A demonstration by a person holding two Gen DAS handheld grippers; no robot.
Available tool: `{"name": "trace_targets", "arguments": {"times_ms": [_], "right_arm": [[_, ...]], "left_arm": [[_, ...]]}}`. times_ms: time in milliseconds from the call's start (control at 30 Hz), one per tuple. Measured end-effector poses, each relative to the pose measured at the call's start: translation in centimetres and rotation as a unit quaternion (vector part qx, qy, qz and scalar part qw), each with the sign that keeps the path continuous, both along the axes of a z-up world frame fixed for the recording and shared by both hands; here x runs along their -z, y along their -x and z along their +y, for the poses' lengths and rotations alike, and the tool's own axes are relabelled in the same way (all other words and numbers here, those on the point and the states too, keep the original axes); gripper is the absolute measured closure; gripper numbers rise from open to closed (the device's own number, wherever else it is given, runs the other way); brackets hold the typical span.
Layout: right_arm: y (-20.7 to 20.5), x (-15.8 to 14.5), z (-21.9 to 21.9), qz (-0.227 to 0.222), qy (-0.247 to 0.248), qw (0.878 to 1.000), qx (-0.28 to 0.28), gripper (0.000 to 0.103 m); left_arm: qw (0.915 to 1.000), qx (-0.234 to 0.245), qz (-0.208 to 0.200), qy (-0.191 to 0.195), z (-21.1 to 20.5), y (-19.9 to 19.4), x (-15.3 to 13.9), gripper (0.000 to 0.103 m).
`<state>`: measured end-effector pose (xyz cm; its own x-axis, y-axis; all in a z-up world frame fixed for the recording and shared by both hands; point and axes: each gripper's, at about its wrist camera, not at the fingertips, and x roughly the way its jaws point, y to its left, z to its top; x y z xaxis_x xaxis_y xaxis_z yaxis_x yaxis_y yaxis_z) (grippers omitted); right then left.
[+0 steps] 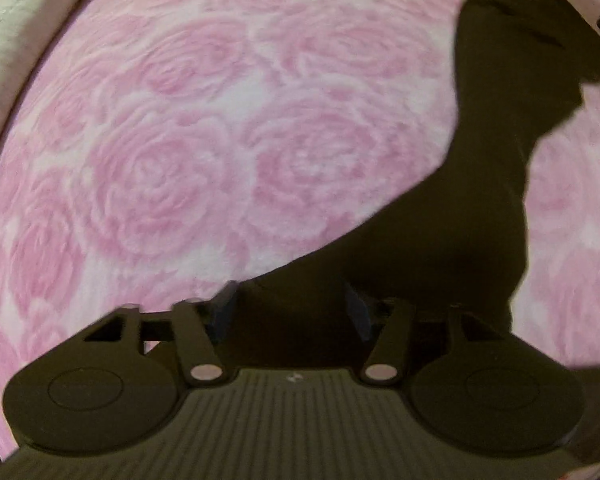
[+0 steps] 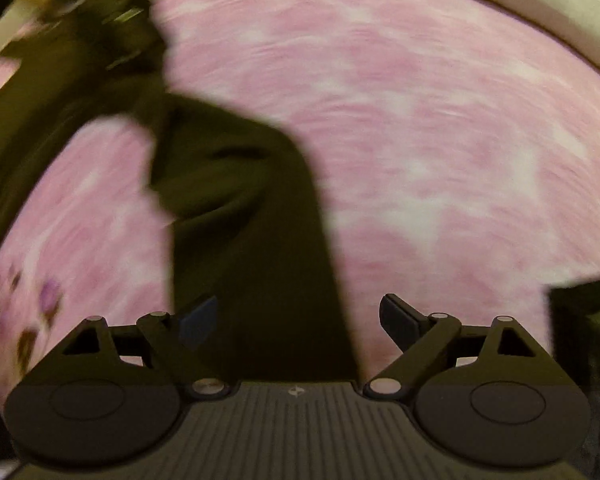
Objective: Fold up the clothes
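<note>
Left wrist view: the left gripper [image 1: 290, 308] occupies the lower centre of the frame. Its two blue-padded fingers [image 1: 225, 307] stand partly apart, with the dark garment [image 1: 472, 184] filling the gap between them; whether the pads actually pinch the cloth cannot be determined. From the fingers the garment rises in a narrowing band toward the upper right of the frame, above a pink rose-patterned bedspread [image 1: 180, 152]. A pale strip of bedding or wall runs along the upper left edge.

Right wrist view: heavily motion-blurred. The right gripper [image 2: 298, 320] sits at lower centre with its fingers [image 2: 398, 318] spread wide. The dark garment [image 2: 252, 208] lies between them, against the left finger and clear of the right one; no grip is evident. The cloth extends from there to the upper left of the frame over the pink rose-patterned bedspread [image 2: 440, 140]. The object at the upper left corner is too blurred to identify.
</note>
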<state>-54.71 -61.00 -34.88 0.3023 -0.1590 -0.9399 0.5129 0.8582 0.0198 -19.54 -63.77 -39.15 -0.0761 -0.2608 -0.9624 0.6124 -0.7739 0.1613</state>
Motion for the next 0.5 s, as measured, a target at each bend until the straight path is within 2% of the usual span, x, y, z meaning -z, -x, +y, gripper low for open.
{"name": "trace_targets", "arguments": {"times_ms": [33, 100, 133, 200, 267, 333, 400, 433, 467, 500], "right_arm": [[-0.5, 0.2, 0.9, 0.001, 0.0, 1.0, -0.024, 0.014], [-1.6, 0.5, 2.8, 0.004, 0.001, 0.997, -0.071, 0.014], [-2.0, 0.6, 3.7, 0.006, 0.008, 0.996, -0.092, 0.016], [-2.8, 0.6, 5.1, 0.009, 0.021, 0.993, -0.118, 0.022], [-3.4, 1.1, 6.1, 0.024, 0.037, 0.99, -0.131, 0.032], [-3.7, 2.2, 7.2, 0.048, 0.061, 0.985, -0.153, 0.035], [-3.5, 3.5, 7.4, 0.064, 0.07, 0.982, -0.161, 0.046], [-3.2, 3.6, 7.2, 0.059, 0.07, 0.984, -0.154, 0.057], [-3.1, 3.4, 7.1, 0.06, 0.067, 0.985, -0.149, 0.087], [-3.1, 2.9, 7.1, 0.066, 0.069, 0.985, -0.144, 0.103]], "left_arm": [[0.9998, 0.017, -0.01, 0.008, 0.4, 0.0, -0.2, 0.098], [0.9996, -0.001, 0.01, 0.027, 0.5, -0.8, -1.7, 0.099], [0.9986, -0.024, 0.025, 0.04, 0.4, -1.5, -2.5, 0.099], [0.9935, -0.074, 0.055, 0.066, 0.2, -3.1, -4.0, 0.099], [0.9896, -0.1, 0.07, 0.075, 0.0, -3.8, -4.7, 0.099], [0.9886, -0.105, 0.075, 0.077, -0.1, -4.1, -4.8, 0.099], [0.9879, -0.109, 0.079, 0.076, 0.1, -4.0, -4.8, 0.099], [0.9877, -0.11, 0.08, 0.077, 0.3, -3.9, -4.8, 0.099], [0.987, -0.111, 0.084, 0.079, 0.4, -3.9, -4.9, 0.099], [0.9863, -0.113, 0.089, 0.081, 0.5, -4.0, -5.1, 0.099]]}}
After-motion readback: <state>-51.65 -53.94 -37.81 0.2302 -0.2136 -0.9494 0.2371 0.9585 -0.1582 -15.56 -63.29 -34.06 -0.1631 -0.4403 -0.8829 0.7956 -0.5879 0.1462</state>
